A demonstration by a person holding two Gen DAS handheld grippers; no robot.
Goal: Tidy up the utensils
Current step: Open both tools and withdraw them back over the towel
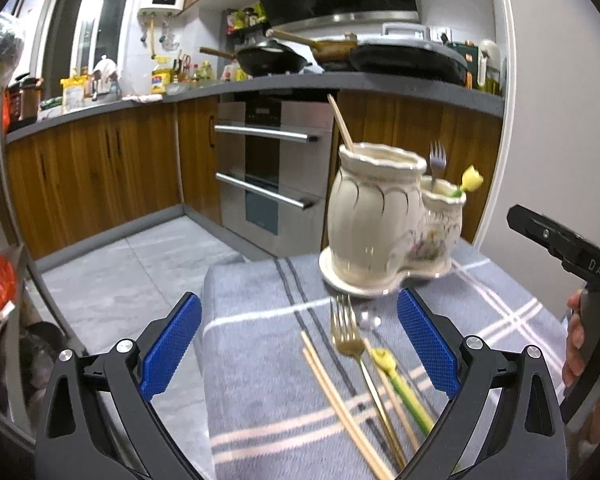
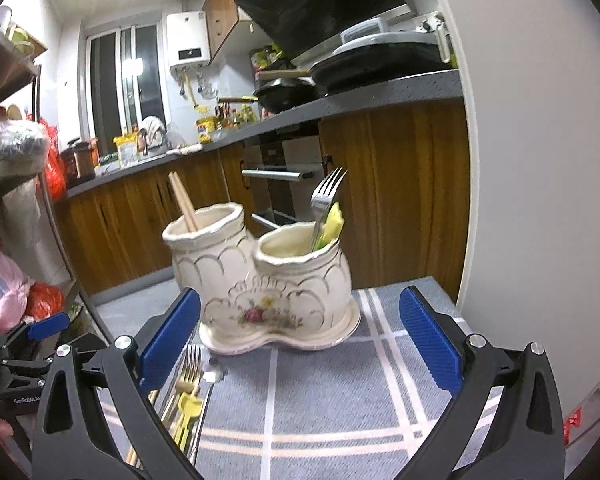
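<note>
Grey checked cloth covered the bench (image 2: 380, 400), where the cream ceramic holder (image 2: 260, 280) stood sorted, chopsticks left, fork right, while both spread, empty grippers, left gripper (image 1: 300, 344) and right gripper (image 2: 300, 340), hovered because a gold fork (image 1: 346, 336) and loose chopsticks (image 1: 340, 404) lay unsorted.

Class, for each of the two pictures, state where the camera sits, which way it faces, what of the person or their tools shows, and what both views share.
Left wrist: sits on the left claw, open, facing the table's loose gold fork and chopsticks; the right tool and hand show at the right edge.
Right wrist: sits on the right claw, open, facing the ceramic holder; the left claw shows at the left edge.
Shared: holder, striped cloth, loose utensils, kitchen counter.
</note>
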